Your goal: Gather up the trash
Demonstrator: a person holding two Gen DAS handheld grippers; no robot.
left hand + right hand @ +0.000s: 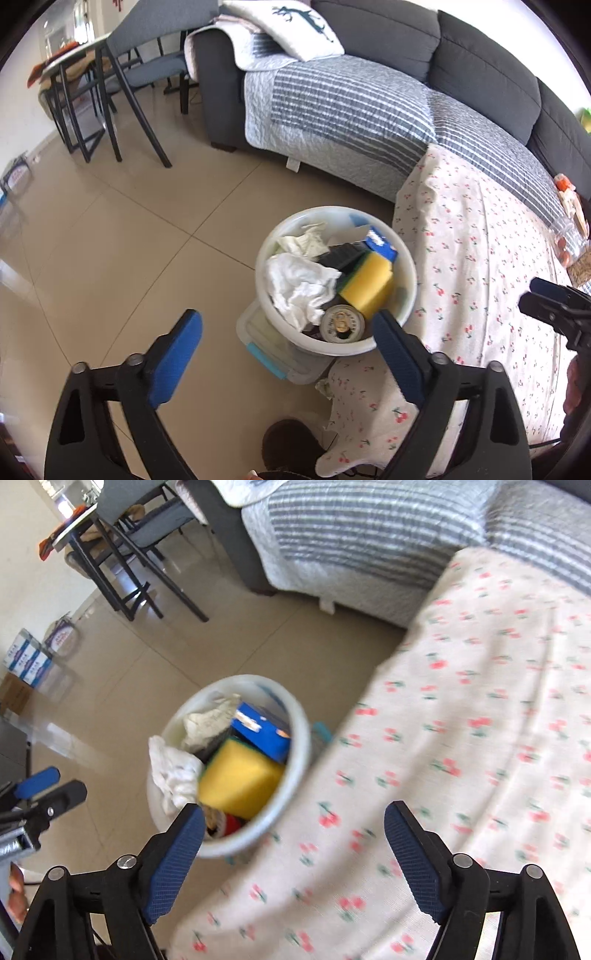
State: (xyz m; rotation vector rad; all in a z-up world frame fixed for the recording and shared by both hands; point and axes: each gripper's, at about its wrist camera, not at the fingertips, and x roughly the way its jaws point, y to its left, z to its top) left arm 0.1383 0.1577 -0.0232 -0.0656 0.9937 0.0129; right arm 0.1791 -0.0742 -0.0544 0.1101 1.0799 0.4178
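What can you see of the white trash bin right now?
The white trash bin is round, plastic-looking and open-topped. It sits upright on a clear lidded box on the tiled floor, beside the cherry-print cloth. It is nearly full: crumpled white tissue, a yellow sponge, a blue carton, a can. Neither gripper touches it.

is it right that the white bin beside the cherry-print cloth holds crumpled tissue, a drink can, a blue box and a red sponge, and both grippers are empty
Not quite: the sponge is yellow, not red, as both wrist views show. The rest holds: the white bin beside the cherry-print cloth holds crumpled tissue, a drink can and a blue box, and the left gripper and right gripper are empty.
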